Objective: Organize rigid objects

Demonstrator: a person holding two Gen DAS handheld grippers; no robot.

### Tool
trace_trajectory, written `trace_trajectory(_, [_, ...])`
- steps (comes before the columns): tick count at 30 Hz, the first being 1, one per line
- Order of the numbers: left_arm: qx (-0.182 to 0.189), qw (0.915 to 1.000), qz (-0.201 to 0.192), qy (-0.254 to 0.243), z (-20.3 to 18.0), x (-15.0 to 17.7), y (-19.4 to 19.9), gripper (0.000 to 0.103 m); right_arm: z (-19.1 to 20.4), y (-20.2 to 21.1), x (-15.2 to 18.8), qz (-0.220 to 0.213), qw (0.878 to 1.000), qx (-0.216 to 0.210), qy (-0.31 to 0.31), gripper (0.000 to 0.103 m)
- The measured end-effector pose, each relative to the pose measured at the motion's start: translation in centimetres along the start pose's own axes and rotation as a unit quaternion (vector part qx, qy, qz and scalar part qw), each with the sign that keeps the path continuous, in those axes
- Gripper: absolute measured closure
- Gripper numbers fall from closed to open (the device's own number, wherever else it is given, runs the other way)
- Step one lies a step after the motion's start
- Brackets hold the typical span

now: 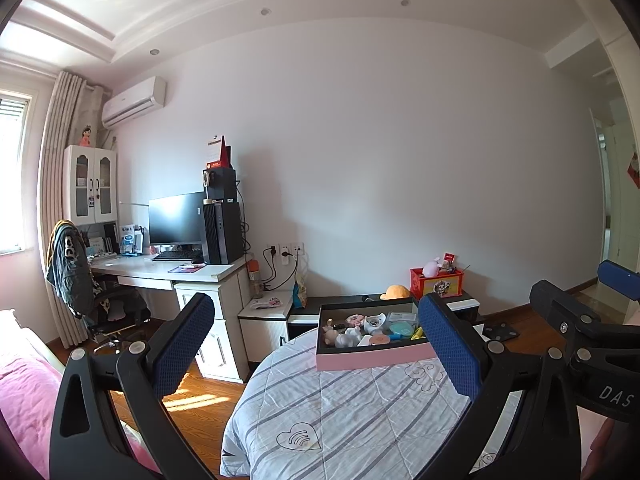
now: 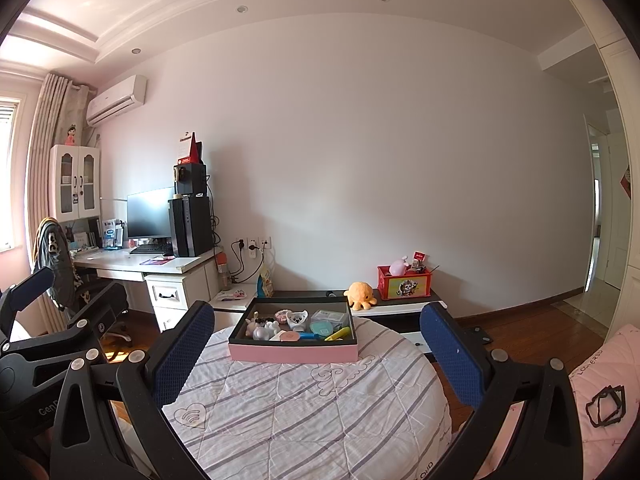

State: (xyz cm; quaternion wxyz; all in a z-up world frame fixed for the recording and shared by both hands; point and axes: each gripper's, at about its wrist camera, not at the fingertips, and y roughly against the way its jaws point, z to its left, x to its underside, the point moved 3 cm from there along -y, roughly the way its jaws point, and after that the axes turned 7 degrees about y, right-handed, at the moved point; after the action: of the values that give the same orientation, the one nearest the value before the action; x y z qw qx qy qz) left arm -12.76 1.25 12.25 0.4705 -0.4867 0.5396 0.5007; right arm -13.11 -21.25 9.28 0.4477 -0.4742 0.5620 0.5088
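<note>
Pink tray (image 2: 294, 353), grey-striped quilt (image 2: 304, 412)

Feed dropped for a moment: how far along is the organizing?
Done: nothing visibly sorted; small items lie jumbled inside the pink tray on the striped quilt. In hand: nothing; left gripper and right gripper are both open, short of the tray. Left: everything.

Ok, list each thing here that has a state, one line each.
Left gripper: open, empty.
Right gripper: open, empty.
Pink-sided shallow box: uncovered, holding small items, resting on the striped quilt.
Black computer monitor: screen dark.
White glass-door cabinet: doors closed.
Red plastic crate: uncovered, filled.
</note>
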Motion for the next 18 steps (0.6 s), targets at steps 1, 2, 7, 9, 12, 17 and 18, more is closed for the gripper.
trace_trajectory(1, [0.000,1.0000,0.000,-0.001,-0.05,-0.02,-0.03,0.000,0.00,-0.05,0.01,0.000,1.000,0.000,0.000,0.000])
trace_trajectory(2, [0.000,1.0000,0.000,-0.001,0.00,-0.01,0.03,0.000,0.01,-0.04,0.06,0.000,1.000,0.000,0.000,0.000])
trace_trajectory(7, [0.000,1.0000,0.000,-0.001,-0.07,-0.09,-0.05,0.000,0.01,-0.04,0.04,0.001,1.000,0.000,0.001,0.000])
trace_trajectory(9, [0.001,1.0000,0.000,-0.001,-0.09,-0.11,-0.06,0.000,0.00,-0.11,0.08,0.001,1.000,0.000,0.001,0.000])
trace_trajectory(12, [0.001,1.0000,0.000,-0.001,-0.09,-0.13,-0.07,0.000,0.05,-0.12,0.12,0.000,1.000,0.000,0.001,0.000])
trace_trajectory(17, [0.000,1.0000,0.000,0.000,-0.11,-0.17,-0.07,0.000,0.10,-0.14,0.20,0.001,1.000,-0.001,0.001,0.000])
trace_trajectory(18, [0.001,1.0000,0.000,-0.001,-0.11,-0.17,-0.08,0.000,0.11,-0.10,0.19,0.001,1.000,-0.001,0.001,0.000])
